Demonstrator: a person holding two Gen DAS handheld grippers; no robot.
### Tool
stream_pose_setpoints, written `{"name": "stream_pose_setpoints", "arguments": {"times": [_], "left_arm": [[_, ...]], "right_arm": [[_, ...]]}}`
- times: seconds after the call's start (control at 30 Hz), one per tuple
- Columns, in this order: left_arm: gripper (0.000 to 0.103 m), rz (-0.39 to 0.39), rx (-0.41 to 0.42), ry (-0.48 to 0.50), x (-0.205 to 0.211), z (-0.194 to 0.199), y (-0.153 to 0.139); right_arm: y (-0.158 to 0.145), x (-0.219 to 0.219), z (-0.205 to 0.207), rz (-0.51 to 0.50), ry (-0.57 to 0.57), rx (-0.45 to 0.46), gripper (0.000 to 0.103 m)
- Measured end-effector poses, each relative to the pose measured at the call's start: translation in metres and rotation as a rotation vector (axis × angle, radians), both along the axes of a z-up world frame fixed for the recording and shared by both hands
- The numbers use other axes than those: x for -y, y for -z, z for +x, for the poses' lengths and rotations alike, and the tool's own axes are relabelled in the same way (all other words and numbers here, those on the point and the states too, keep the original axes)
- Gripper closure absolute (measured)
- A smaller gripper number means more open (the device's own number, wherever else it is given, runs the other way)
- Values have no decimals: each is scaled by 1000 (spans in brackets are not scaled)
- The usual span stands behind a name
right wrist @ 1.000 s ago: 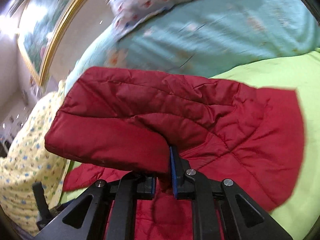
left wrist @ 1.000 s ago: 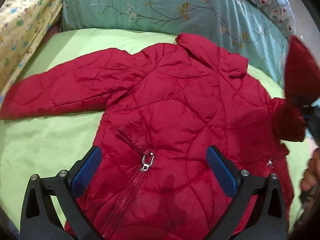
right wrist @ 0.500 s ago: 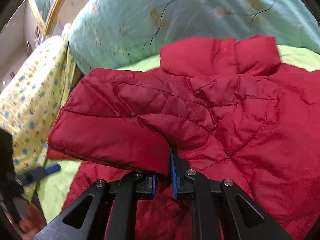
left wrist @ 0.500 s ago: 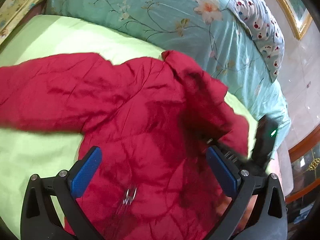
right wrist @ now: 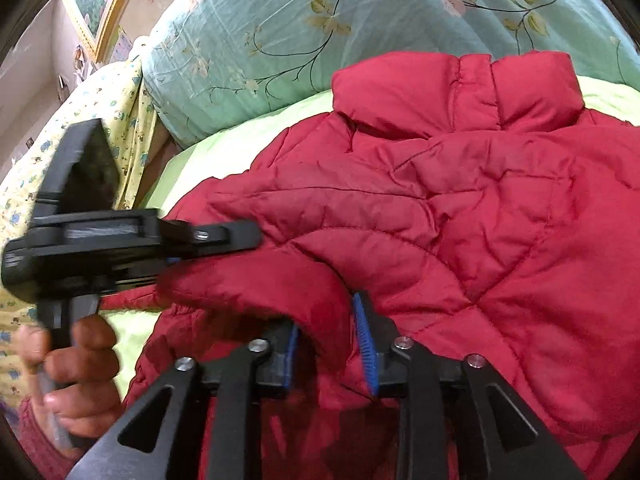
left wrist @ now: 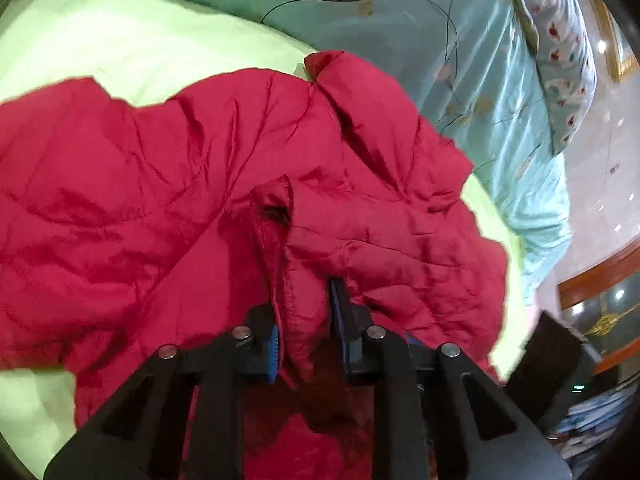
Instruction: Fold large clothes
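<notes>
A red quilted jacket (left wrist: 160,200) lies on the green sheet (left wrist: 120,40), collar (right wrist: 456,92) toward the pillows. One sleeve is folded across its body. My left gripper (left wrist: 306,320) is closing on that sleeve's cuff, and the red fabric fills the gap between its blue pads. In the right wrist view the left gripper (right wrist: 224,248) comes in from the left, held by a hand (right wrist: 76,356). My right gripper (right wrist: 330,348) is opening. The sleeve end (right wrist: 280,288) still lies loosely between its parted pads.
A teal floral quilt (right wrist: 320,20) is bunched along the head of the bed behind the jacket. A yellow patterned blanket (right wrist: 80,120) lies at the left and a spotted pillow (left wrist: 568,60) at the right. The bed's right edge drops to a tiled floor (left wrist: 600,200).
The right gripper carried the sleeve over the jacket's body, lowered it, and its jaws parted. The left gripper swung right across the jacket and went from wide open to closed on the cuff.
</notes>
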State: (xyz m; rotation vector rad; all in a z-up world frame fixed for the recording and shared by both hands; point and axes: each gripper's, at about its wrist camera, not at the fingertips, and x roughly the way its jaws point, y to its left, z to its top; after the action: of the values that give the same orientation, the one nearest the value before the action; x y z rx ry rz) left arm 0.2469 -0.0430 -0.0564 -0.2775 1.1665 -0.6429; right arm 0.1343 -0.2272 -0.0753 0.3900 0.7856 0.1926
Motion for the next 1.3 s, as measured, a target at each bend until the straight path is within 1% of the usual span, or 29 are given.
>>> {"name": "stream_pose_setpoints", "arguments": {"times": [0.1,0.17,0.23,0.3,0.4,0.47,0.53,0.57,0.63,0.67,0.7,0.73,0.8,0.87,0.9,0.93,0.97,1.03,1.13,1.17,1.3], "left_arm": [[87,70,69,13,4,-8,-4],[87,138,134,17,2,-13,-10],[87,180,188,18,-4,-19,-16],[88,215,227,12,-11,-24,-19],[87,253,251,20,-16,-28,-14],[86,285,267,30,-13,-33,-9],[81,304,279,15,-11,-37,-10],[78,306,281,-2,-13,-39,-13],[77,281,289,-45,-24,-43,-23],[77,278,302,-68,-29,-46,-30],[77,290,334,-103,-36,-51,-40],[77,284,366,-124,-41,-56,-50],[77,204,396,-110,-46,-66,-68],[77,149,397,-65,-36,-71,-75],[77,141,389,-34,-28,-71,-73],[77,156,378,-4,-15,-71,-67],[77,188,375,10,-5,-70,-60],[77,274,352,34,15,-66,-35],[77,351,294,39,23,-57,3],[77,356,288,34,21,-55,11],[76,333,274,20,14,-48,20]], "right_arm": [[-6,8,-18,13,0,-8,68],[-13,18,-32,2,17,-5,66],[-22,34,-48,-11,55,9,65],[-31,57,-64,-34,126,22,61],[-42,95,-77,-101,257,29,56],[-39,112,-72,-141,300,-2,51],[-30,123,-62,-148,309,-41,51],[-21,126,-55,-160,308,-73,52],[-3,128,-44,-190,298,-136,53],[3,127,-41,-210,296,-144,53],[7,125,-39,-237,294,-149,53],[9,122,-36,-268,294,-153,53],[8,118,-33,-288,298,-158,52],[9,118,-30,-292,304,-164,50],[11,119,-30,-295,307,-167,50],[11,119,-29,-299,309,-169,50],[11,119,-29,-303,310,-170,50],[10,117,-26,-304,311,-174,50],[9,117,-27,-294,314,-180,50],[9,117,-28,-293,315,-182,50],[11,114,-30,-319,315,-191,50]]}}
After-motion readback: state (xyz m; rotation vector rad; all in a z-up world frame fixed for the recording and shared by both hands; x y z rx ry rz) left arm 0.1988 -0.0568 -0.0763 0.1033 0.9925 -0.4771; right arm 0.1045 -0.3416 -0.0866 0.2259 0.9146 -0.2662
